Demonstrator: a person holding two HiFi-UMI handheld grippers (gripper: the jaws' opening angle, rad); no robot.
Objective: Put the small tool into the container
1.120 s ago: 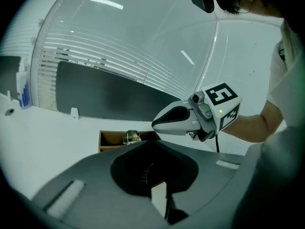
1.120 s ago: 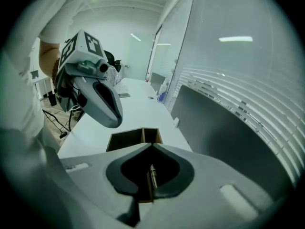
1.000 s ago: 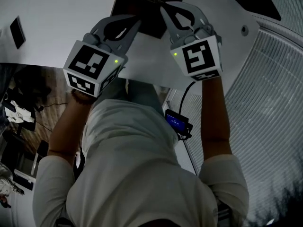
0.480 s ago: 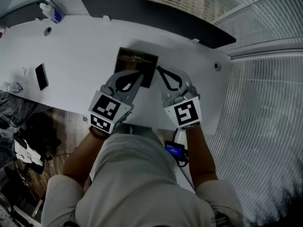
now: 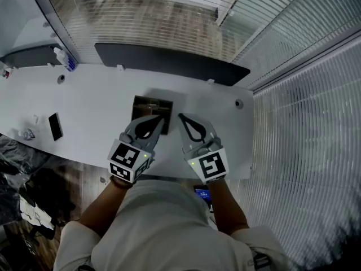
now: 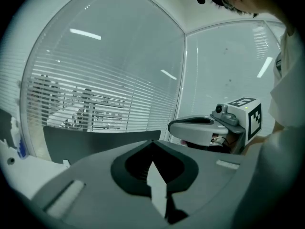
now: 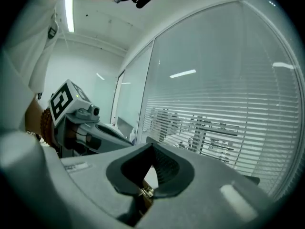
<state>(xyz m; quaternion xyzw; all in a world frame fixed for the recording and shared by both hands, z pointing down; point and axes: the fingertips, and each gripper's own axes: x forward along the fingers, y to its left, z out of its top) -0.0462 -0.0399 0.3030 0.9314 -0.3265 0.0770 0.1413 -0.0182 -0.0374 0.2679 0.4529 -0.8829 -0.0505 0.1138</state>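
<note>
In the right gripper view, a small shiny metal piece (image 7: 146, 191) shows low in the opening behind the right gripper's (image 7: 152, 146) jaws, against something brown. It may be the small tool, but it is too small to tell, and whether it touches the jaws cannot be told either. The jaws themselves are closed tip to tip. In the head view no tool can be made out.

The dark brown square container (image 5: 148, 105) sits on the white counter (image 5: 96, 103). The right gripper (image 5: 181, 117) points at its right near corner, just beside the edge. The left gripper (image 5: 162, 120) has its jaws pressed together as well, with only white counter seen through the opening behind them (image 6: 152, 143). Its tip lies over the container's near edge.

Half a second ago both grippers stood the same way against the container, jaws closed. The head view has since tipped up: everything on the counter now looks smaller, and more of the floor beyond the long black panel (image 5: 169, 62) is in sight. A flat black phone (image 5: 54, 126) lies well off to the left.
</note>
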